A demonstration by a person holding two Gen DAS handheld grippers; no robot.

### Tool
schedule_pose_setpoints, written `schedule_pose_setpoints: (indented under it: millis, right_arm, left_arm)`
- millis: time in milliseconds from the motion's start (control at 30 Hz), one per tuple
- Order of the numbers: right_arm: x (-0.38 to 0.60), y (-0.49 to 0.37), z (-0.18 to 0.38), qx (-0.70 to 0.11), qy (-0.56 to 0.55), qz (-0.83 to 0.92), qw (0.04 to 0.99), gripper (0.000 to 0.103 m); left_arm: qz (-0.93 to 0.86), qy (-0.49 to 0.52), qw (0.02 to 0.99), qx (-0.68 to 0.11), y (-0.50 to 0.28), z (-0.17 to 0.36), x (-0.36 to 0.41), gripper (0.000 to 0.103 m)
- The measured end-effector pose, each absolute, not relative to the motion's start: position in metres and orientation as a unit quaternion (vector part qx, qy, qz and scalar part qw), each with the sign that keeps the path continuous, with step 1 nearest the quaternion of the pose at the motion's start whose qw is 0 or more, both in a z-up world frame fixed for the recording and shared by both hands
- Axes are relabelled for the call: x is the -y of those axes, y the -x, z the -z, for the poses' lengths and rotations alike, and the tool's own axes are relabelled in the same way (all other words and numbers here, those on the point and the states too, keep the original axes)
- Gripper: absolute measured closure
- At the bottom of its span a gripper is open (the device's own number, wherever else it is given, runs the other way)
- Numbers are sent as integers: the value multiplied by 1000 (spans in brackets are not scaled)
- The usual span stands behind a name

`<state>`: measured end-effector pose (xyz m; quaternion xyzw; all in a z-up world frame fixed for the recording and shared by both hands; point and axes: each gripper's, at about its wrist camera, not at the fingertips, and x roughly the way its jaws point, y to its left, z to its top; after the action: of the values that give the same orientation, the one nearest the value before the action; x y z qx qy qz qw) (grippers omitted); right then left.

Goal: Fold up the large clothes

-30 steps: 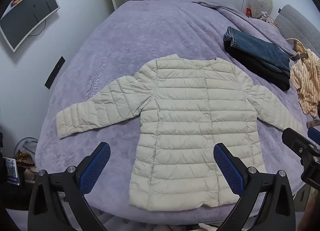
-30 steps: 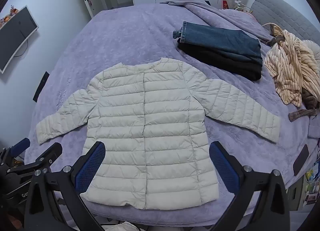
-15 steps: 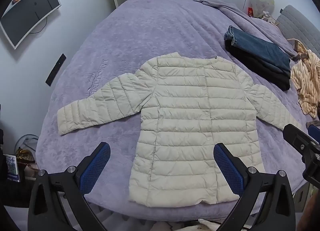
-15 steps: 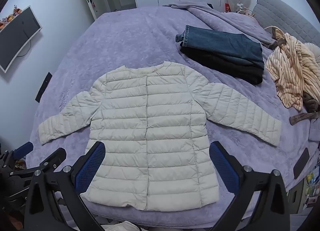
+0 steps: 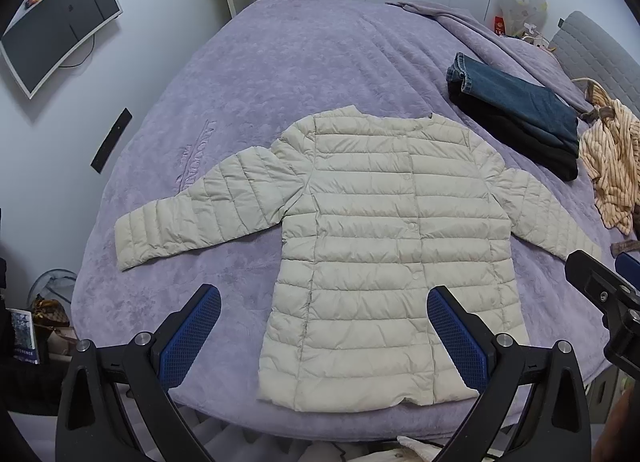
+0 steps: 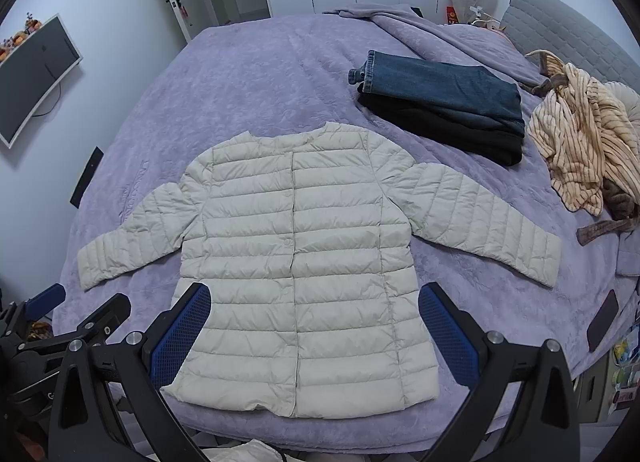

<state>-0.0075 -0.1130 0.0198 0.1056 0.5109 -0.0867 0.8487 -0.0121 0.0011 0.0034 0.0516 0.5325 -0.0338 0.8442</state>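
- Lying flat and front-up on the purple bedspread (image 5: 304,74), the cream quilted puffer jacket (image 5: 384,246) has its snaps closed, both sleeves angled out and its hem near the bed's near edge at 6 o'clock.
- In the left wrist view, the left gripper (image 5: 323,336) hangs above the hem with its blue-padded fingers (image 5: 188,336) spread wide, holding nothing.
- In the right wrist view, the right gripper (image 6: 314,332) hangs over the lower body of the jacket, its fingers (image 6: 448,334) likewise spread apart and empty.
- Each gripper shows at the other's view edge: the right one at 3 o'clock in the left view, the left one at 8 o'clock in the right view.
- Bare bedspread lies beyond the collar toward 12 o'clock and around the left sleeve cuff (image 5: 132,240) at 9 o'clock.
- Folded blue jeans (image 6: 440,94) sit on a folded black garment (image 6: 440,128) at 2 o'clock, apart from the jacket's shoulder.
- A crumpled striped garment (image 6: 584,142) lies at 3 o'clock, near the right sleeve cuff (image 6: 536,258) but not touching it.
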Motion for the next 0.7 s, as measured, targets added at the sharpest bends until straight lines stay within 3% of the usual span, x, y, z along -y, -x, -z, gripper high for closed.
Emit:
schedule_pose_setpoints:
  millis: [700]
  right_arm:
    - [113,9,-19,-509,-105,85,850,0]
  left_arm:
    - [33,-48,842,-537,16,-3,-3,0]
